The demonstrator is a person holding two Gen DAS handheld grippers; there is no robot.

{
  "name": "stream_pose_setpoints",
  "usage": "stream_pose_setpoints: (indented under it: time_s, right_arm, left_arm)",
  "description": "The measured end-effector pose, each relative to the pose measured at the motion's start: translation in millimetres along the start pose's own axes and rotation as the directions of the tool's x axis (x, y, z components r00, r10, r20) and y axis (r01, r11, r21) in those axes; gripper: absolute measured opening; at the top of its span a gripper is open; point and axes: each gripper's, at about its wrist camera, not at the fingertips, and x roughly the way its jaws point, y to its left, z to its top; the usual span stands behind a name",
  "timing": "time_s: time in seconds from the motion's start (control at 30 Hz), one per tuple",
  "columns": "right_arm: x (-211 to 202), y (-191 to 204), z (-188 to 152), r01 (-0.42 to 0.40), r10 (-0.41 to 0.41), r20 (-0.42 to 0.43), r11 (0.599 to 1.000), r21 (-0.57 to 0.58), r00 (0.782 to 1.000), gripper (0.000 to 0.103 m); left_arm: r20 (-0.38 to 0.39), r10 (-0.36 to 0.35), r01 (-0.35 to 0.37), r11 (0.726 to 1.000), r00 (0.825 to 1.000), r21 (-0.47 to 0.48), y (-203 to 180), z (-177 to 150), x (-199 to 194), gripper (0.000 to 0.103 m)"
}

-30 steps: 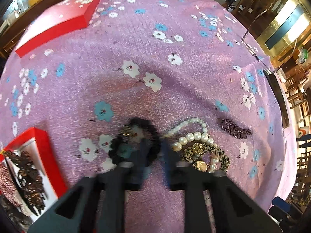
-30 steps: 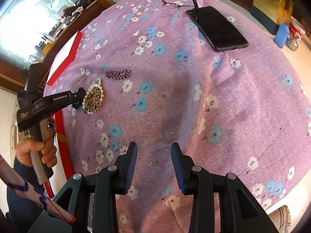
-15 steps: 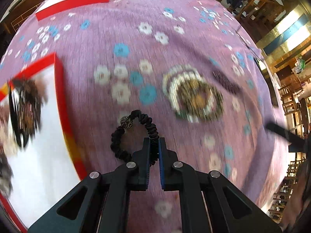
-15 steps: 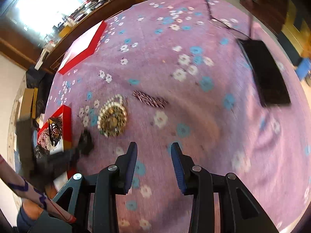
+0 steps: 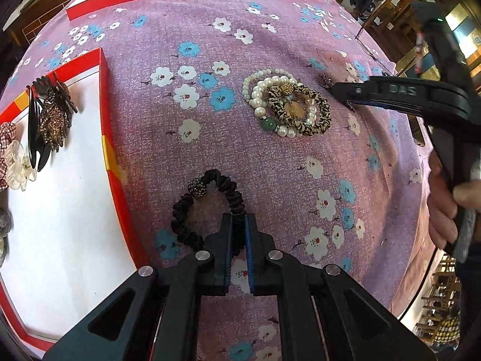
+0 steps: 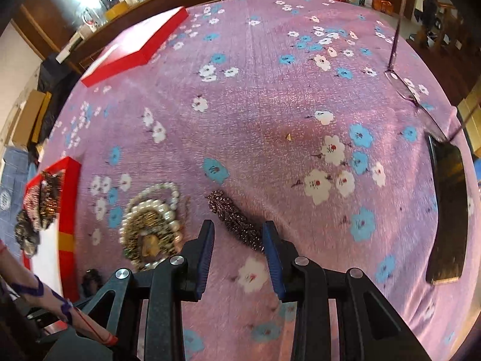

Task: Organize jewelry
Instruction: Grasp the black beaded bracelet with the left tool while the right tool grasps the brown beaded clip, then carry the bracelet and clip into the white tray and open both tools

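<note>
My left gripper (image 5: 238,221) is shut on a black scrunchie (image 5: 207,207) with a bead ball, held above the purple flowered cloth just right of the red-rimmed white tray (image 5: 60,210). The tray holds dark hair clips (image 5: 51,117) and a clear flower clip. A pile of pearl bracelets and a leopard scrunchie (image 5: 288,105) lies further out; it also shows in the right wrist view (image 6: 150,225). My right gripper (image 6: 239,234) is open, its fingers on either side of a dark beaded hair clip (image 6: 234,216) lying on the cloth.
A red box lid (image 6: 135,48) lies at the far left of the table. Eyeglasses (image 6: 402,81) and a black phone (image 6: 448,210) lie at the right edge. The right gripper's body (image 5: 421,96) reaches in beside the pearl pile.
My left gripper closed on the black scrunchie and carried it toward the tray. My right gripper moved from mid-table down over the beaded hair clip.
</note>
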Motion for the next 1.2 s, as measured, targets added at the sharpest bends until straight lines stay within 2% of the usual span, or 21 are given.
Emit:
stream_pose_setpoints:
  time_s: [0.2, 0.27, 0.33, 0.4, 0.47, 0.6, 0.77, 0.93, 1.2]
  right_arm:
    - [9, 5, 9, 0.023, -0.023, -0.005, 0.998, -0.062, 1.0, 0.035]
    - [11, 15, 8, 0.077, -0.077, 0.008, 0.987, -0.138, 0.997, 0.034]
    - [14, 26, 6, 0.143, -0.14, 0.03, 0.968, -0.205, 0.99, 0.026]
    - [14, 31, 4, 0.175, -0.172, 0.031, 0.96, -0.221, 0.985, 0.013]
    - [12, 31, 2, 0.212, -0.211, 0.029, 0.955, -0.206, 0.977, 0.01]
    - [-9, 15, -14, 0.108, -0.108, 0.007, 0.991, -0.075, 0.994, 0.01]
    - [-46, 1, -47, -0.033, 0.031, 0.022, 0.997, 0.065, 0.999, 0.01]
    - [-63, 4, -86, -0.079, 0.075, 0.03, 0.985, 0.153, 0.997, 0.01]
    - [-65, 21, -108, -0.084, 0.08, 0.027, 0.983, 0.163, 0.996, 0.01]
  left_arm:
    - [0.006, 0.007, -0.006, 1.0, 1.0, -0.008, -2, 2, 2, 0.008]
    - [0.01, 0.01, -0.01, 1.0, 1.0, -0.009, -1, 2, 2, 0.008]
    - [0.013, 0.017, -0.017, 1.0, 1.0, -0.002, -3, 2, 3, 0.008]
    - [0.018, 0.022, -0.022, 1.0, 1.0, 0.002, -3, 1, 3, 0.008]
    - [0.022, 0.03, -0.031, 0.999, 0.999, 0.014, -6, 1, 3, 0.008]
    - [0.025, 0.02, -0.021, 1.0, 0.999, 0.022, -5, 1, 2, 0.007]
    - [0.015, -0.002, 0.001, 1.0, 1.0, 0.02, -4, 3, 2, 0.007]
    - [0.007, -0.041, 0.041, 0.999, 0.999, 0.029, -7, 2, -1, 0.007]
    - [0.02, -0.084, 0.082, 0.995, 0.996, 0.063, -13, 2, -15, 0.007]
